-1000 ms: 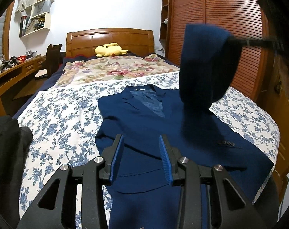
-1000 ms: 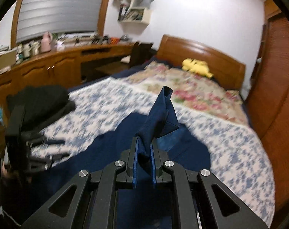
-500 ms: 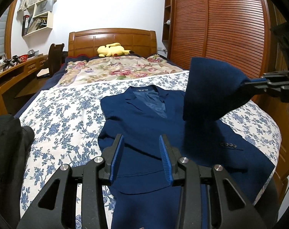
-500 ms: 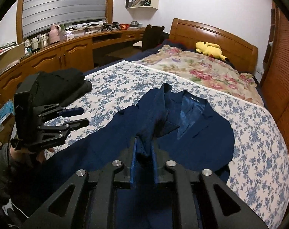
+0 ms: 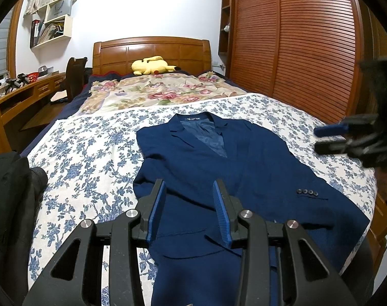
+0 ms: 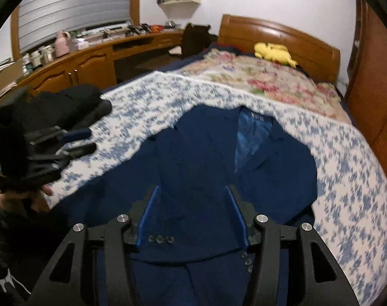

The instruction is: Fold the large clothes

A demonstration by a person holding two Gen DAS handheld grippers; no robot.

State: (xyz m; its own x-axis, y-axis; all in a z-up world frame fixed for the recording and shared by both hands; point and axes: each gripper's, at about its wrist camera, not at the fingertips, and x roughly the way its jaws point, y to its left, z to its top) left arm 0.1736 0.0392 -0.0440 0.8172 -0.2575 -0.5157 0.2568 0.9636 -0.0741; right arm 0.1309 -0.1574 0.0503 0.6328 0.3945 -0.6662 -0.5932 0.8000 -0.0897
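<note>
Navy jacket lies flat on the bed, sleeve folded across. Left gripper hovers apart and empty; right gripper is opening right over the cuff. Only the right view shows the desk.

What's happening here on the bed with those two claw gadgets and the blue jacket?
A person is folding a navy blazer spread on the flowered bedspread, holding a claw tool in each hand. The right claw is just opening, its pads clear of the cloth, and the buttoned sleeve lies across the jacket's front below it. The left claw hovers open over the jacket's near side, gripping nothing. A pile of dark clothes sits at the bed's left edge.
</note>
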